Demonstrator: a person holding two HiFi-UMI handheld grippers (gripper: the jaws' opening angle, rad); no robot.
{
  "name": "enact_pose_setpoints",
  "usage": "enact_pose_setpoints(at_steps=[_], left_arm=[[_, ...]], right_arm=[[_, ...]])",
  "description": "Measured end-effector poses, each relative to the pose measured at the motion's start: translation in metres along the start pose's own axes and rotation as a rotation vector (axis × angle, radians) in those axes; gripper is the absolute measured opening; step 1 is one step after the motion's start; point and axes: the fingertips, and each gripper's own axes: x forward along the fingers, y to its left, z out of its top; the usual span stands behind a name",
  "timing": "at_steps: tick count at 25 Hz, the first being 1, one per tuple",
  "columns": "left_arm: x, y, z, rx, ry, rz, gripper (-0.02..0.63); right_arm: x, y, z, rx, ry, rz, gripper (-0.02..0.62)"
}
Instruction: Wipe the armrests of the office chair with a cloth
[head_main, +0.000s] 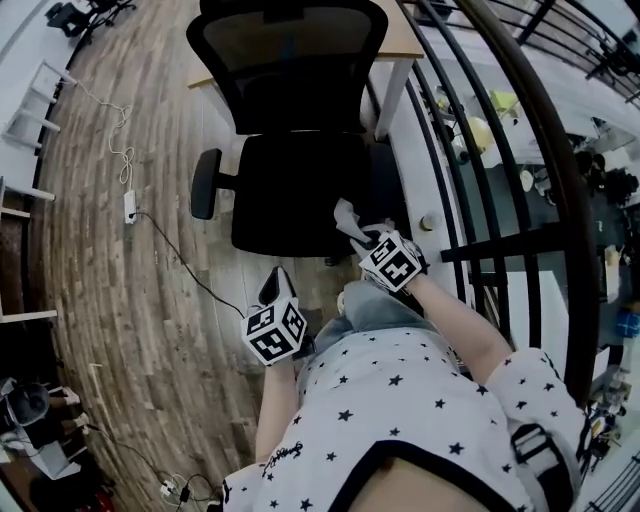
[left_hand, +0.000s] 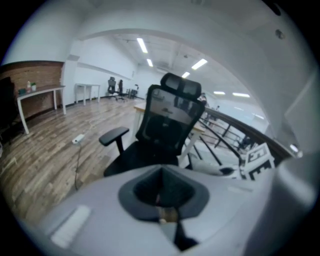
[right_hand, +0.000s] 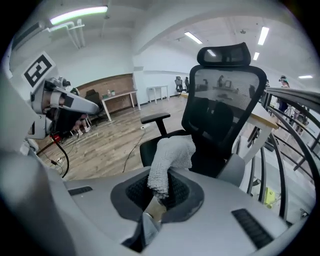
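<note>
1 limp, light cloth (right_hand: 170, 160) sits pinched by its end in the right gripper (right_hand: 155, 210) before the chair (head_main: 290, 150); left gripper (left_hand: 166, 214) closed, empty. It should drape easily over an armrest (head_main: 205, 183).

A brown wood-plank floor (head_main: 100, 330) is seen at the frame's left, a curved black metal railing (head_main: 548, 140) at right; long white ceiling lights (left_hand: 142, 46) are lit.

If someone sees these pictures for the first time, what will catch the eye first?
A black office chair stands in the middle on the wooden floor. In front of it the right gripper has its jaws shut on a grey cloth, while the left gripper is shut and empty.
</note>
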Motion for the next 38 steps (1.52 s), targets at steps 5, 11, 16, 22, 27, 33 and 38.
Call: enact_pose_setpoints(at_steps=[5,11,16,22,27,33,38], left_arm=[[-0.018,0.022,0.002,-0.041,-0.032,0.067,0.003],[-0.036,0.046,0.001,-0.098,-0.071,0.15,0.003],[-0.045,0.066,0.006,-0.163,-0.116,0.199,0.003],[-0.044,0.094,0.013,-0.197,-0.135,0.239,0.003],[-0.032,0.116,0.028,-0.206,-0.13,0.244,0.003],[-0.014,0.152,0.053,-0.197,-0.123,0.253,0.003],[-0.001,0.186,0.076,-0.217,-0.107,0.261,0.003]], right_arm=[[-0.006,0.014,0.032,-0.049,-0.058,0.046,0.026],[0.0,0.034,0.051,-0.094,-0.065,0.116,0.026],[0.019,0.044,0.07,-0.148,-0.058,0.164,0.027],[0.037,0.054,0.107,-0.195,-0.077,0.194,0.026],[0.055,0.057,0.139,-0.208,-0.097,0.213,0.026],[0.092,0.063,0.177,-0.222,-0.098,0.237,0.026],[0.126,0.061,0.216,-0.225,-0.084,0.237,0.027]])
